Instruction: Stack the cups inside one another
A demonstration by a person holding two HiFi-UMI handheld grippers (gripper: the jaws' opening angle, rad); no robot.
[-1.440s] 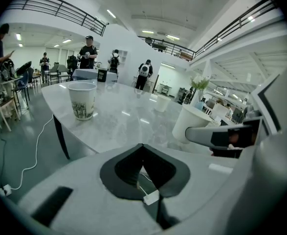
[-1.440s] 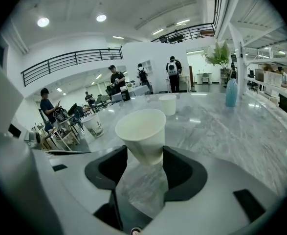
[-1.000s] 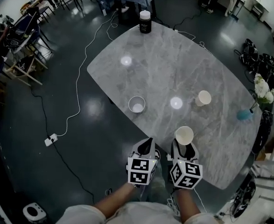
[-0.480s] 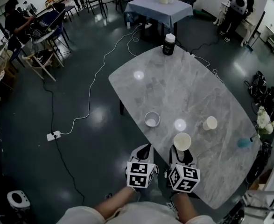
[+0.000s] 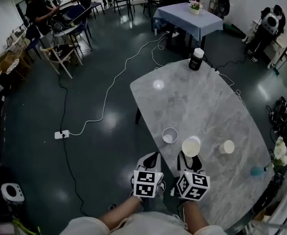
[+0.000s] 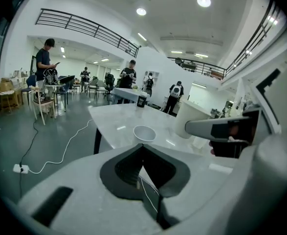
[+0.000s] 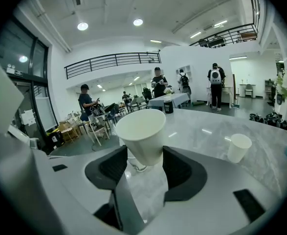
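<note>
Right gripper (image 7: 142, 163) has its jaws clamped on a tapered white paper cup (image 7: 142, 133), tilted over the grey, veined marble worktop (image 5: 202, 97). Left gripper (image 6: 143, 148) has its jaws together on nothing. Second cup (image 5: 170, 135) sits upright, mouth open, nearby; third cup (image 5: 226, 147) stands further right.

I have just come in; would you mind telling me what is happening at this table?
A person is stacking paper cups, working with a handheld gripper in each hand. The right gripper has its jaws closed on a white cup, held upright over the marble table. The left gripper is beside it, jaws together and empty. A second cup stands on the table just ahead to the left, and a third cup stands off to the right. Nothing is stacked yet.
</note>
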